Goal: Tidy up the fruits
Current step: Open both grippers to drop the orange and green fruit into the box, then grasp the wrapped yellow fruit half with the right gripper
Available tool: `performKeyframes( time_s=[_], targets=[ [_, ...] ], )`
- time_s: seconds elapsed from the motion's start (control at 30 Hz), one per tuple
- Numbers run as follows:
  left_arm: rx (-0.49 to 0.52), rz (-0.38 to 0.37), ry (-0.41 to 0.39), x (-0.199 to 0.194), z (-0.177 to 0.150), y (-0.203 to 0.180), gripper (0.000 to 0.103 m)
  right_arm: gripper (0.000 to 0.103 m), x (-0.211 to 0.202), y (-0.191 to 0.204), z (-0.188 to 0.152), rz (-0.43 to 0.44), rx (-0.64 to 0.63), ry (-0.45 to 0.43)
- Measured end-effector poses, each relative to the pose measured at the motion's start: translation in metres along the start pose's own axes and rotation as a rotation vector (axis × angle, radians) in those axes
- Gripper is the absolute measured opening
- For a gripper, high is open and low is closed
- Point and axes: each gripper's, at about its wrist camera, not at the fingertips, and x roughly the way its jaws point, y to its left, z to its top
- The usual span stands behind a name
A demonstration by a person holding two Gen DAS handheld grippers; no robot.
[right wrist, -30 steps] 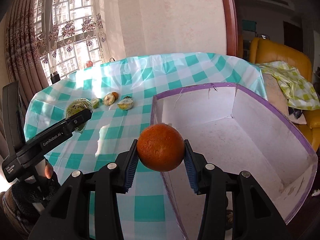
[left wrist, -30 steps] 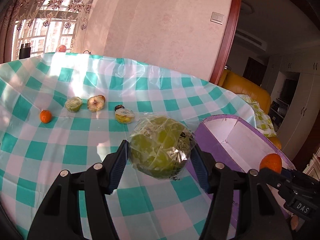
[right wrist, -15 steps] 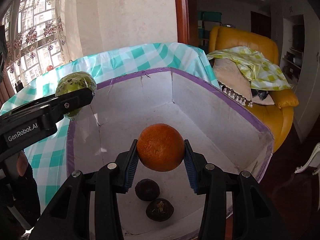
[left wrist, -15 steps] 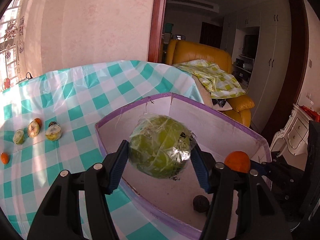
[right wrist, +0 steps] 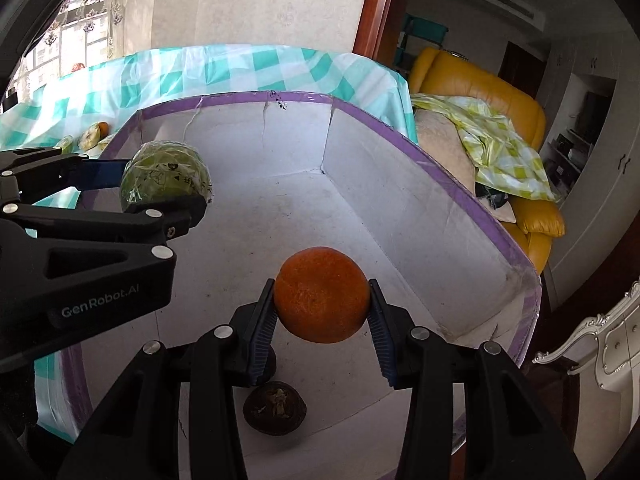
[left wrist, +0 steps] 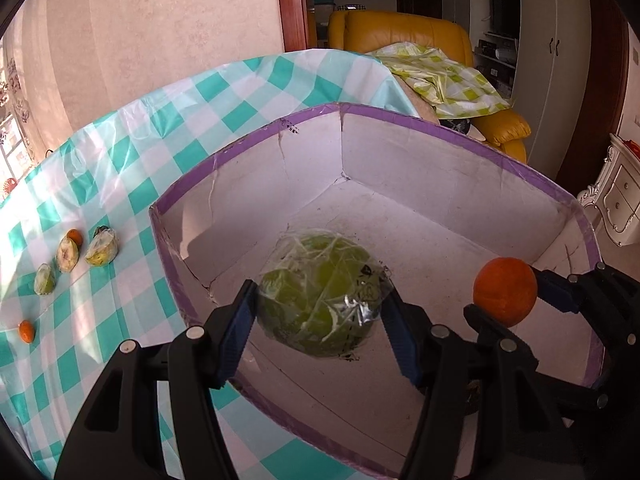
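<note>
My left gripper (left wrist: 320,316) is shut on a big green fruit wrapped in clear plastic (left wrist: 320,292) and holds it above the floor of the purple-rimmed white box (left wrist: 440,132). My right gripper (right wrist: 322,320) is shut on an orange (right wrist: 322,294), also held over the box floor (right wrist: 304,216). The right wrist view shows the wrapped fruit (right wrist: 164,176) to the left; the left wrist view shows the orange (left wrist: 505,292) to the right. A dark round fruit (right wrist: 275,408) lies on the box floor under my right gripper.
Several small fruits lie on the green checked tablecloth (left wrist: 120,152) left of the box: two wrapped pieces (left wrist: 102,247), a cut piece (left wrist: 67,255) and a small orange (left wrist: 26,331). A yellow sofa (right wrist: 492,92) with a checked cloth stands past the table's edge.
Both grippers have carried their fruits from over the table to inside the box and lower. Both grips are unchanged.
</note>
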Motion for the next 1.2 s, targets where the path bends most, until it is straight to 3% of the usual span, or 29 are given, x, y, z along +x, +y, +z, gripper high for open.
performKeyframes(
  time_s=[0.1,0.23,0.37,0.57,0.7,0.83,0.97,1.03,1.1,1.2],
  targets=[
    [-0.014,-0.008,0.005,0.000,0.001,0.004,0.065,0.044,0.000,0.001,-0.001,0.005,0.000,0.004],
    [-0.027,0.004,-0.030,-0.007,0.002,0.007,0.079,0.069,-0.006,0.001,0.000,-0.001,0.003,-0.019],
    [-0.038,0.000,-0.049,-0.016,0.003,0.012,0.080,0.070,-0.007,0.001,0.002,-0.010,0.002,-0.019],
    [-0.100,-0.036,-0.150,-0.042,-0.002,0.032,0.099,0.074,-0.013,0.004,0.004,-0.025,0.004,-0.047],
    [-0.157,-0.030,-0.226,-0.060,-0.011,0.057,0.101,0.081,-0.033,0.013,0.010,-0.037,0.007,-0.143],
    [-0.248,0.015,-0.310,-0.079,-0.026,0.094,0.101,0.086,-0.069,0.028,0.017,-0.029,0.022,-0.333],
    [-0.386,0.077,-0.363,-0.088,-0.053,0.145,0.101,0.087,-0.100,0.055,0.017,0.047,0.004,-0.498],
    [-0.454,0.131,-0.327,-0.081,-0.068,0.171,0.101,0.087,-0.107,0.071,0.016,0.119,-0.014,-0.545],
    [-0.519,0.179,-0.287,-0.072,-0.085,0.198,0.101,0.087,-0.106,0.094,0.017,0.196,-0.045,-0.541],
    [-0.616,0.270,-0.224,-0.057,-0.113,0.238,0.101,0.087,-0.086,0.132,0.019,0.284,-0.098,-0.447]
  ],
)
